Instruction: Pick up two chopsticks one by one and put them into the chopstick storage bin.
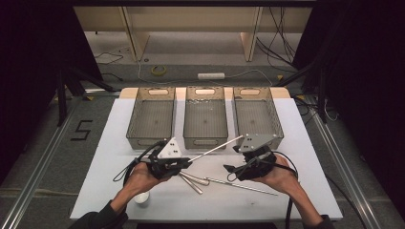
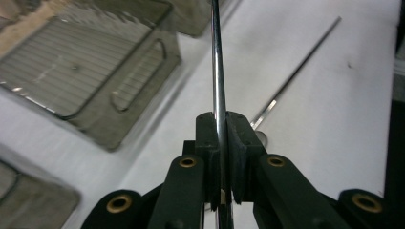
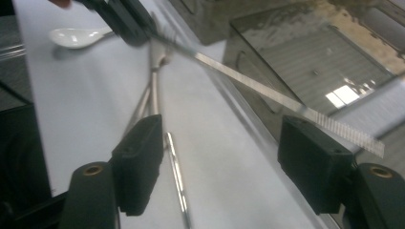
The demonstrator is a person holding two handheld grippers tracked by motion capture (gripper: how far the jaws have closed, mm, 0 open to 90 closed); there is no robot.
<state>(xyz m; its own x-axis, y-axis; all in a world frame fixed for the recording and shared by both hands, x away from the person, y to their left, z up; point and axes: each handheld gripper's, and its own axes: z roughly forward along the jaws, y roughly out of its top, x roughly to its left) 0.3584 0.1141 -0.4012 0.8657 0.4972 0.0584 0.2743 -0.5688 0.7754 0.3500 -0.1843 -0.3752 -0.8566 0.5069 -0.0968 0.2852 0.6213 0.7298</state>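
Observation:
My left gripper [image 1: 186, 161] is shut on one end of a long flat metal tool [image 1: 215, 149] and holds it above the white table, slanting up toward the right tray. In the left gripper view the pads [image 2: 209, 138] clamp the tool [image 2: 216, 57], which runs straight away from them. My right gripper [image 1: 230, 169] sits to the right, pointing left, open. In the right gripper view its jaws [image 3: 222, 129] stand wide apart. The tool [image 3: 267, 93] crosses from the left gripper [image 3: 122, 21] to just above the right pad [image 3: 310, 162], which does not press on it.
Three grey mesh trays stand side by side at the back: left [image 1: 145, 141], middle [image 1: 205, 142], right [image 1: 277, 121]. On the table lie a few metal utensils [image 1: 193, 181], a long thin rod [image 1: 243, 186] and a white spoon [image 3: 76, 36]. Cables trail from both grippers.

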